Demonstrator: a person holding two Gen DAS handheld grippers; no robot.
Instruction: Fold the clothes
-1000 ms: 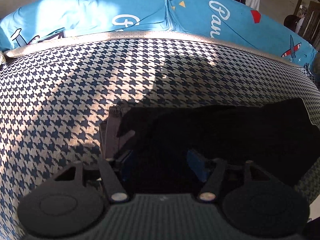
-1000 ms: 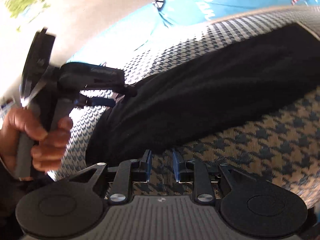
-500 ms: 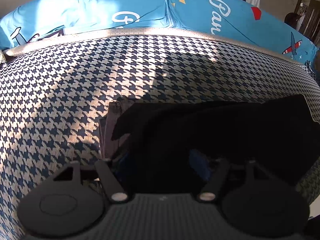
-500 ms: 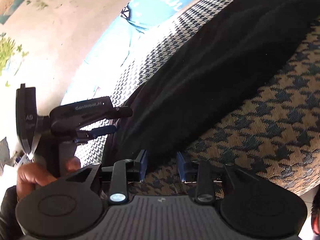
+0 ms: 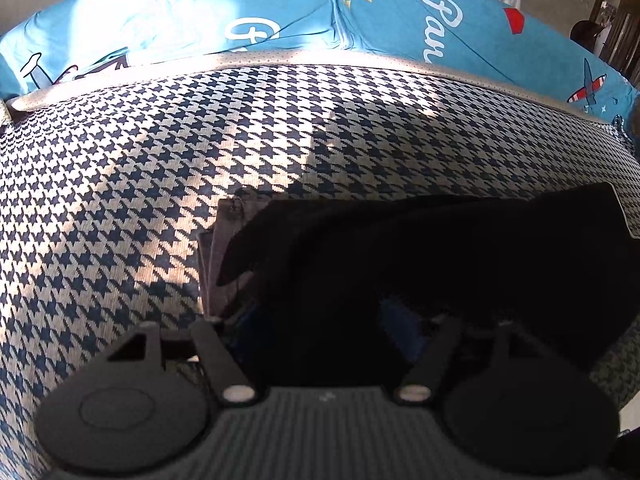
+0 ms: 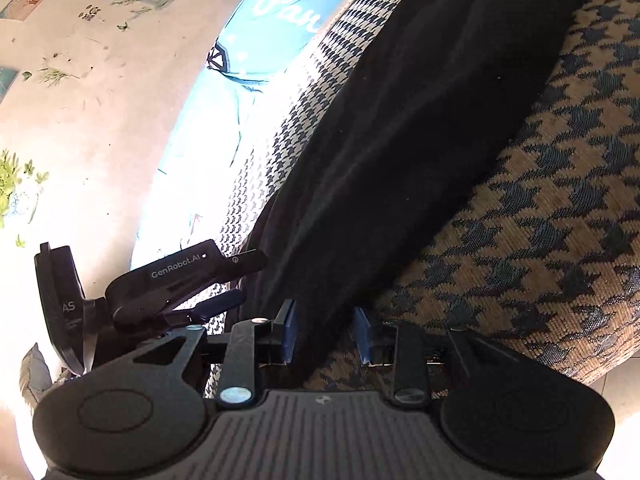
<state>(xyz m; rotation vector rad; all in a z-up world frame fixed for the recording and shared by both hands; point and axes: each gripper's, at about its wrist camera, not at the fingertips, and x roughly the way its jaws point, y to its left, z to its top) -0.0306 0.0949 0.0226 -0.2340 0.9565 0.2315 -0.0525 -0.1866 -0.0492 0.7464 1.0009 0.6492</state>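
A black garment (image 5: 440, 264) lies flat on the houndstooth cushion (image 5: 160, 168), with a grey inner flap (image 5: 218, 256) showing at its left end. My left gripper (image 5: 324, 320) is open and wide, and the garment's near edge lies between its blue pads. In the right wrist view the same garment (image 6: 400, 140) runs diagonally up to the right. My right gripper (image 6: 325, 333) is open at the garment's lower corner, with the cloth edge between its pads. The left gripper (image 6: 188, 280) shows just to the left of it.
A blue printed pillow (image 5: 280, 12) lines the back of the cushion behind a beige piped edge (image 5: 320, 60). The cushion's front edge (image 6: 580, 368) drops off at the right. A pale wall with plant decals (image 6: 80, 80) stands on the left.
The right gripper has swung and tilted closer to the garment's corner, its pads a little wider apart. The left view has barely shifted; the hand seen earlier has left the right view.
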